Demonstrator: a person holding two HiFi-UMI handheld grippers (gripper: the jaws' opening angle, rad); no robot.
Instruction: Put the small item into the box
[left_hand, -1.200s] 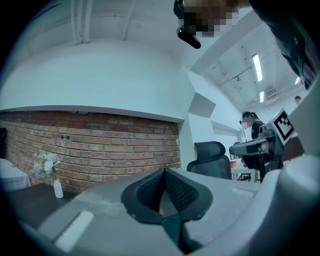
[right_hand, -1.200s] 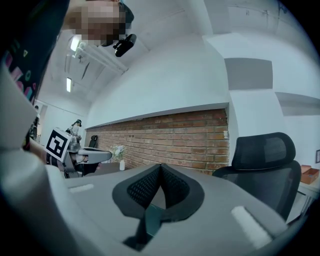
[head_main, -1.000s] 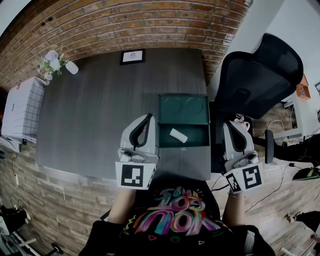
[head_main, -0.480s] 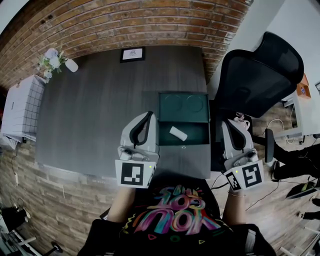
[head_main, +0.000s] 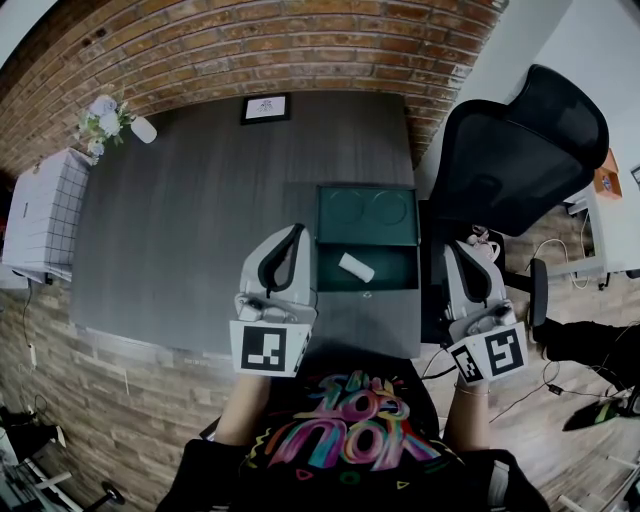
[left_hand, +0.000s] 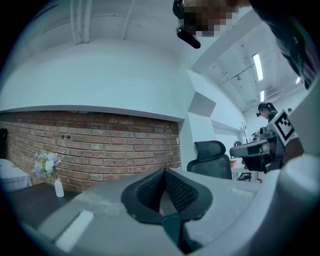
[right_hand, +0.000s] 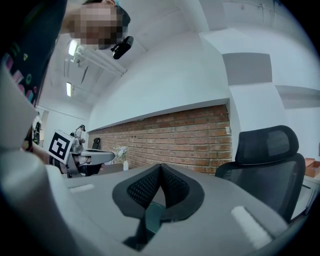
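Both your left tool (head_main: 296, 232) and right tool (head_main: 458, 250) have stayed pinched shut, empty. The item (head_main: 357, 268) lies in the box (head_main: 396, 272) between them, so the task looks done.

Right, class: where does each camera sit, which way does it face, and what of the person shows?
Head view: on the person's head, facing steeply down at the dark table and green box; shows left gripper, right gripper, forearms, shirt.
Left gripper view: on the left gripper, along its shut jaws toward brick wall and flower vase; right gripper at right.
Right gripper view: on the right gripper, along its shut jaws toward brick wall and office chair; left gripper at left.
Shared: both gripper views see wall and chair.
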